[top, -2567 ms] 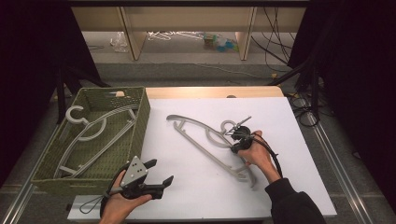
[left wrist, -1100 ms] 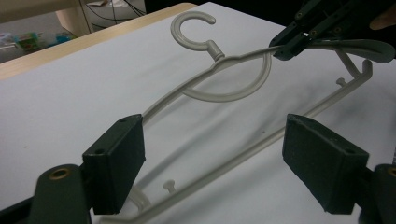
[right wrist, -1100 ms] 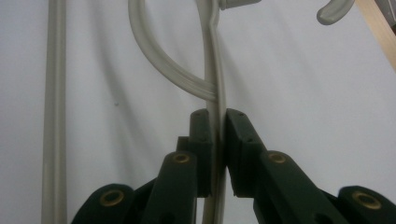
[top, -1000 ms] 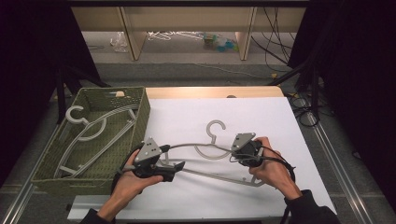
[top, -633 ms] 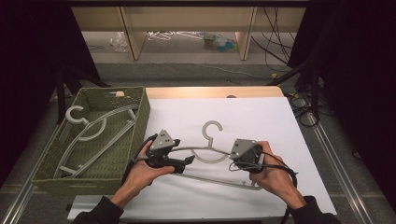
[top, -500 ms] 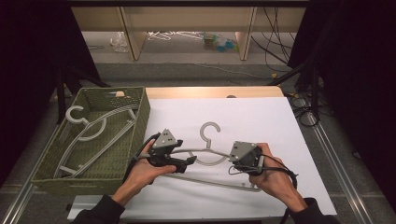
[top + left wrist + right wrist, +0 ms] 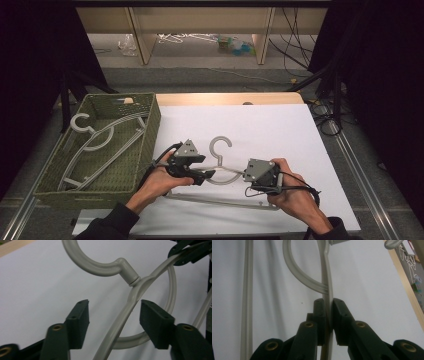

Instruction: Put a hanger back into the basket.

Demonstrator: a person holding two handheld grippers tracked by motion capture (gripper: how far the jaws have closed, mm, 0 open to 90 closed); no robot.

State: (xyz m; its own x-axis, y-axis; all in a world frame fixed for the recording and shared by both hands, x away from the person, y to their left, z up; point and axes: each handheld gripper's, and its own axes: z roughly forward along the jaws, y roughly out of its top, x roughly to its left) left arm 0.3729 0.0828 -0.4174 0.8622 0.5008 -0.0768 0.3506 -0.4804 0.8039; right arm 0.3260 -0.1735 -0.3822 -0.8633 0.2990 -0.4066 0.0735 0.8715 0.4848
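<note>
A grey plastic hanger (image 7: 220, 147) lies on the white table (image 7: 280, 125), its hook pointing away from me and its bottom bar near the front edge. My left gripper (image 7: 209, 175) is open, with one jaw on each side of the hanger's shoulder arm (image 7: 130, 297) just below the neck. In the left gripper view the fingertips (image 7: 80, 312) stand apart from the arm. My right gripper (image 7: 246, 175) is shut on the other shoulder arm. The right gripper view shows that arm (image 7: 325, 270) pinched between the pads of the right gripper (image 7: 328, 303).
A green woven basket (image 7: 150, 125) stands at the table's left, with grey hangers (image 7: 95, 145) lying in it. Cables (image 7: 325, 112) trail off the right edge. A wooden strip (image 7: 230, 98) borders the far side of the table.
The hanger has been turned so its hook points away. My left gripper came in from the front left and now straddles the shoulder arm. My right gripper kept its hold and moved slightly forward.
</note>
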